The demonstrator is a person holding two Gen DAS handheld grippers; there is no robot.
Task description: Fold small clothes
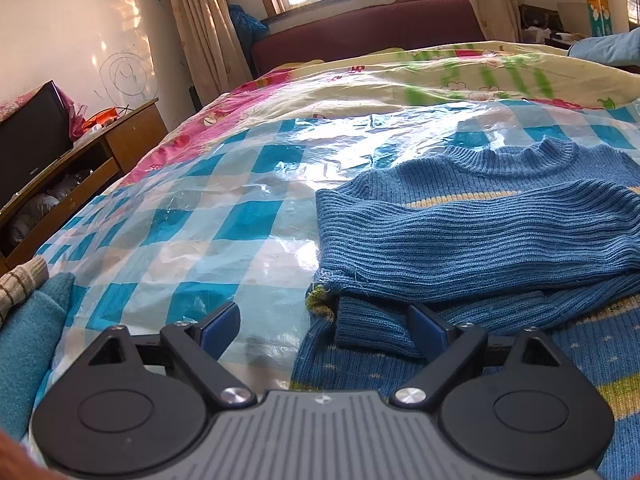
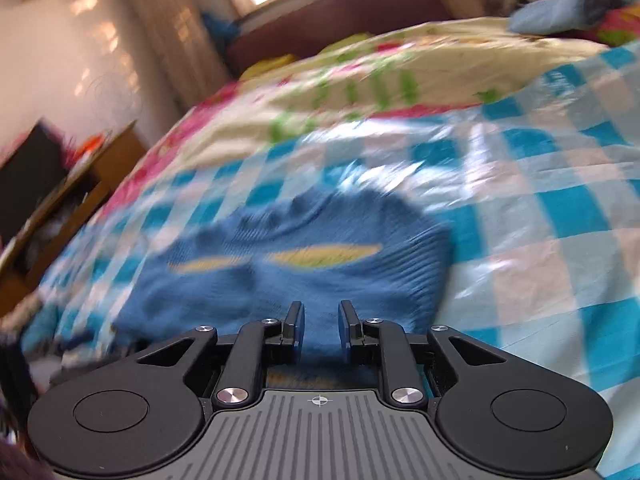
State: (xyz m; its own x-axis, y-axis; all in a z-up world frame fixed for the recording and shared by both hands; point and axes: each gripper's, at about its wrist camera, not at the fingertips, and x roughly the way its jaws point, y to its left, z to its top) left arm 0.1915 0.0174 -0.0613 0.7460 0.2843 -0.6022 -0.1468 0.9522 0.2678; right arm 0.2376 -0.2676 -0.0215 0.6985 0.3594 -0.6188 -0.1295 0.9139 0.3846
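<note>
At the far left edge of the bed (image 1: 348,80) lie a teal cloth (image 1: 28,344) and a striped beige knit (image 1: 20,284); beyond that edge stands a wooden cabinet (image 1: 120,140) with a dark screen (image 1: 32,148) on it. A clear plastic sheet (image 1: 224,184) over blue-and-white checks covers the near part of the bed, with a flowered quilt (image 1: 440,68) behind it toward the headboard.

The left tongs (image 1: 326,330) stand wide open, nothing pressed between the pads; the right-hand finger (image 1: 428,330) is over a ribbed cuff of the blue sweater (image 1: 480,232), the other over bare plastic. The sweater lies flat on the sheet, collar toward the headboard, one sleeve folded across its chest.

In the blurred right wrist view the right tongs (image 2: 320,326) are partly open just above the sweater's (image 2: 288,264) near hem. Blue knit shows through the gap, but the pads do not pinch it.
</note>
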